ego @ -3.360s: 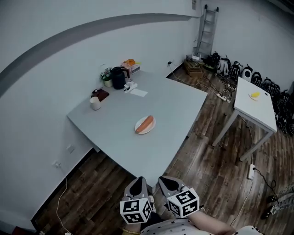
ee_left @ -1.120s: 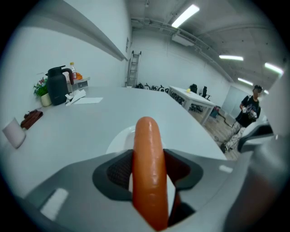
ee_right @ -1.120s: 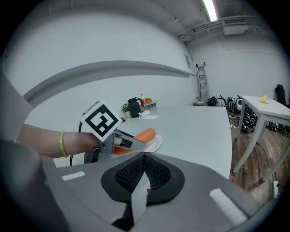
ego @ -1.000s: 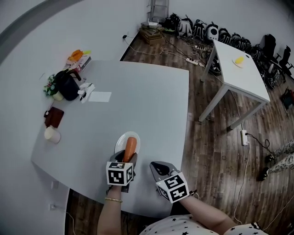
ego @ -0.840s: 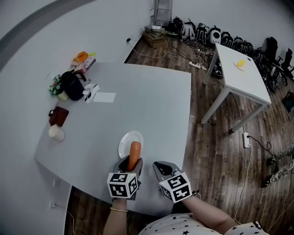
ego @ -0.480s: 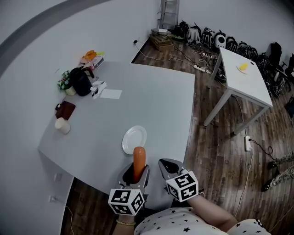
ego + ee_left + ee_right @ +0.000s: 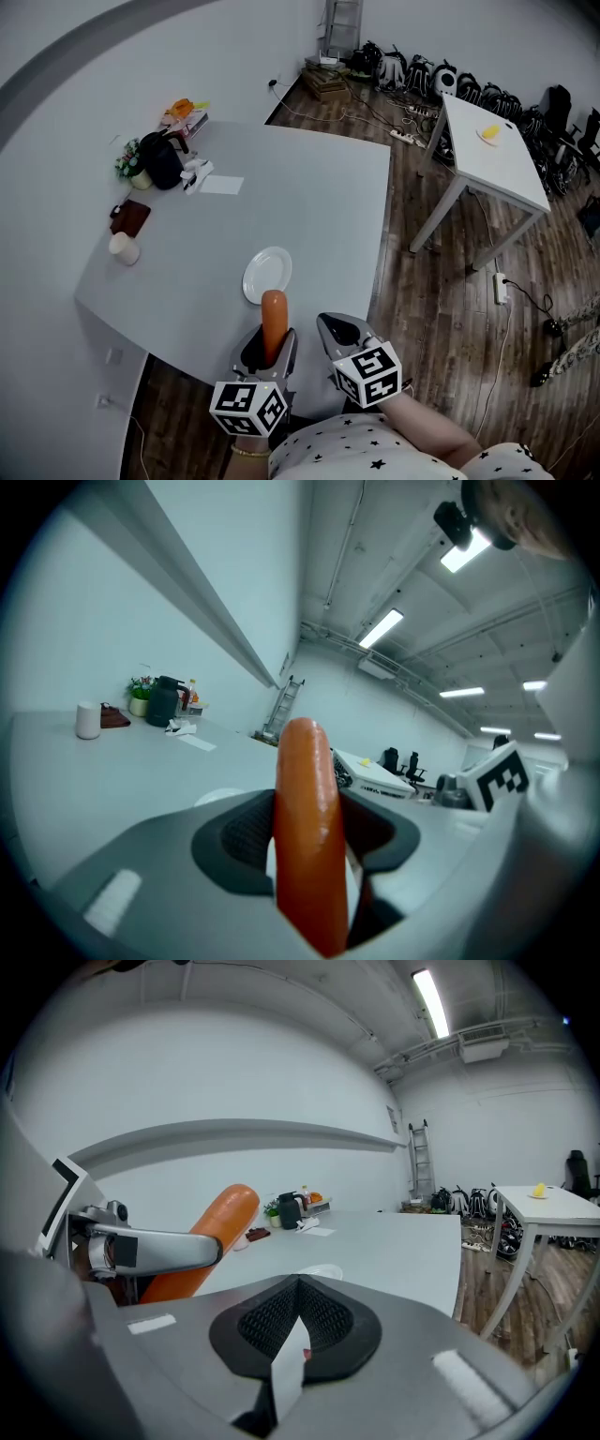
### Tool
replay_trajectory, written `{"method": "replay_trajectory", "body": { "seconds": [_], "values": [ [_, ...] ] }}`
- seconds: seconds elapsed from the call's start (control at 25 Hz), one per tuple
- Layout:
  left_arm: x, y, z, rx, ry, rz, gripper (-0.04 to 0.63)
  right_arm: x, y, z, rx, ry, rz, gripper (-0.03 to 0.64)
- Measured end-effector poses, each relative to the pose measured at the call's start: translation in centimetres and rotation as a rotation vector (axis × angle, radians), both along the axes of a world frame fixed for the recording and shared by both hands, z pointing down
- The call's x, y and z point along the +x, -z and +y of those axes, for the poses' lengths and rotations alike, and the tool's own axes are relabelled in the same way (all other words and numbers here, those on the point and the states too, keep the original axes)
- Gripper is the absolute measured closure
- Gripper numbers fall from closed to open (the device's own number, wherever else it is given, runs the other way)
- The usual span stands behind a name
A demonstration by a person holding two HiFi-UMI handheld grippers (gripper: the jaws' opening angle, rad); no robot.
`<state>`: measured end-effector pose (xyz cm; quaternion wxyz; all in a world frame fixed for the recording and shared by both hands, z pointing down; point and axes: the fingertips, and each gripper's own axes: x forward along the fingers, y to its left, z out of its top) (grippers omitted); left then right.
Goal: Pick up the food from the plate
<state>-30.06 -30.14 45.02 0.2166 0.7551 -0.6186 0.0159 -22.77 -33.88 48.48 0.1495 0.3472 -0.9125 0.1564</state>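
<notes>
An orange sausage (image 7: 273, 323) stands out between the jaws of my left gripper (image 7: 270, 341), which is shut on it and holds it above the table's near edge. In the left gripper view the sausage (image 7: 307, 836) fills the middle, pinched between the dark pads. The white plate (image 7: 267, 275) lies bare on the grey table (image 7: 309, 206), just beyond the sausage's tip. My right gripper (image 7: 337, 330) hovers beside the left one, shut with nothing in it. In the right gripper view the sausage (image 7: 202, 1241) shows at left.
At the table's far left stand a black kettle (image 7: 161, 159), a small plant, a brown pouch (image 7: 129, 216), a white cup (image 7: 124, 248) and a paper sheet (image 7: 223, 185). A second white table (image 7: 492, 178) with a yellow thing (image 7: 488, 134) stands right. Cables and gear line the far wall.
The left gripper has lifted the sausage off the plate and drawn it back toward the person. The plate is left bare. The right gripper has stayed beside it.
</notes>
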Motion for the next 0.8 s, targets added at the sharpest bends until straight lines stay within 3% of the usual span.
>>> {"method": "replay_trajectory", "body": {
  "seconds": [0.8],
  "values": [
    [0.3, 1.0, 0.1, 0.02, 0.002, -0.009, 0.383, -0.2, 1.8, 0.3, 0.051, 0.002, -0.02, 0.618]
  ]
}}
